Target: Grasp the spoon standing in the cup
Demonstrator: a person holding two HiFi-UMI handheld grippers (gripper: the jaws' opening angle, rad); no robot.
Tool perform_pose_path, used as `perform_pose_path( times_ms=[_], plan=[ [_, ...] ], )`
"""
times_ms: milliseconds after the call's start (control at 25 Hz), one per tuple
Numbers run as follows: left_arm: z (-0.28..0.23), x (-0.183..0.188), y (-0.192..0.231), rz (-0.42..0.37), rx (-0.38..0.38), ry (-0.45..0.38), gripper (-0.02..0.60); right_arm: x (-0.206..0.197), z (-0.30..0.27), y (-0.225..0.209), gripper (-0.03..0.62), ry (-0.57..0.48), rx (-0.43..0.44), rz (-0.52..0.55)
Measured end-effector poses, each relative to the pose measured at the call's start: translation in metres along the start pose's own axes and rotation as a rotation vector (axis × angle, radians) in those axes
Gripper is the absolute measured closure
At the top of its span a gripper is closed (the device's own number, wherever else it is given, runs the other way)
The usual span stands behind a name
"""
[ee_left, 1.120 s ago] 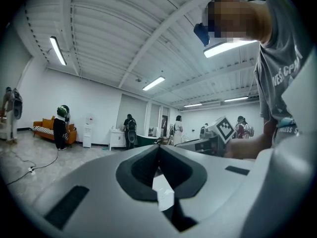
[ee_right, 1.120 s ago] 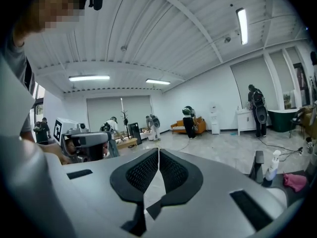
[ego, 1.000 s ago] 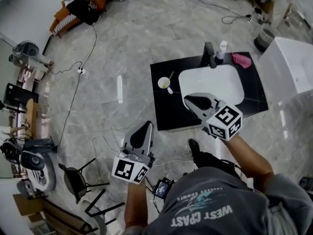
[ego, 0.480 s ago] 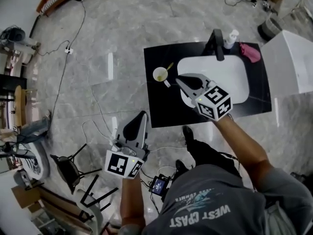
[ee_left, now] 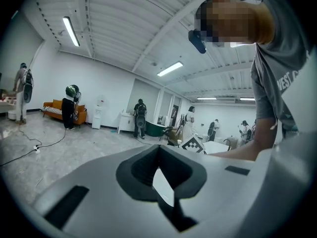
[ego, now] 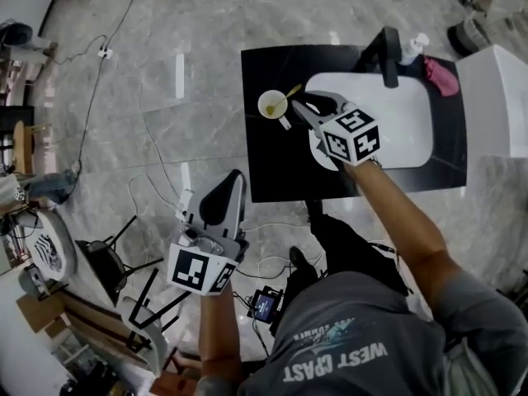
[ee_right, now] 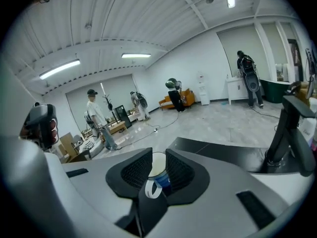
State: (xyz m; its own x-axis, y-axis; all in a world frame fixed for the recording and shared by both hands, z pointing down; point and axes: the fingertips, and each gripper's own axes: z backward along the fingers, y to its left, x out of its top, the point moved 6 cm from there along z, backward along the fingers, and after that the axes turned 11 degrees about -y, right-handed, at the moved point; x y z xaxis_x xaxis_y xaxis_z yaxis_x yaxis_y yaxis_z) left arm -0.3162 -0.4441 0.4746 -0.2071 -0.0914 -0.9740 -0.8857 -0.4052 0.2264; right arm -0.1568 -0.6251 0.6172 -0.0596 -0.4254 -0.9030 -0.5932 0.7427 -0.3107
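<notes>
Black ribbed pads [ee_right: 134, 170] of the right gripper [ego: 304, 106] have just been spreading, nothing between them yet. Now closer in, they face the cup [ego: 272, 104] on the black counter [ego: 268, 167], where the spoon [ego: 290, 94] stands ready for grasping. The left gripper [ego: 235, 184] hangs clenched, empty.

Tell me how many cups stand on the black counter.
1: a white round cup, holding a yellow-green spoon, stands on the black counter, beside the white sink. No other seems hidden.

White sink [ego: 406, 126] in black counter [ego: 276, 167].
</notes>
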Motion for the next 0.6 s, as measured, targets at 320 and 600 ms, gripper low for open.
perform_pose_path(
  times_ms=[320,600],
  plan=[
    [-0.007,-0.022,0.008,0.033,0.02,0.025,0.58,-0.025,-0.032,-0.017,0.461,0.023,-0.012,-0.052],
    [-0.009,-0.034,0.013,0.051,0.032,0.04,0.58,-0.034,-0.05,-0.026,0.467,0.018,-0.026,-0.066]
  ],
)
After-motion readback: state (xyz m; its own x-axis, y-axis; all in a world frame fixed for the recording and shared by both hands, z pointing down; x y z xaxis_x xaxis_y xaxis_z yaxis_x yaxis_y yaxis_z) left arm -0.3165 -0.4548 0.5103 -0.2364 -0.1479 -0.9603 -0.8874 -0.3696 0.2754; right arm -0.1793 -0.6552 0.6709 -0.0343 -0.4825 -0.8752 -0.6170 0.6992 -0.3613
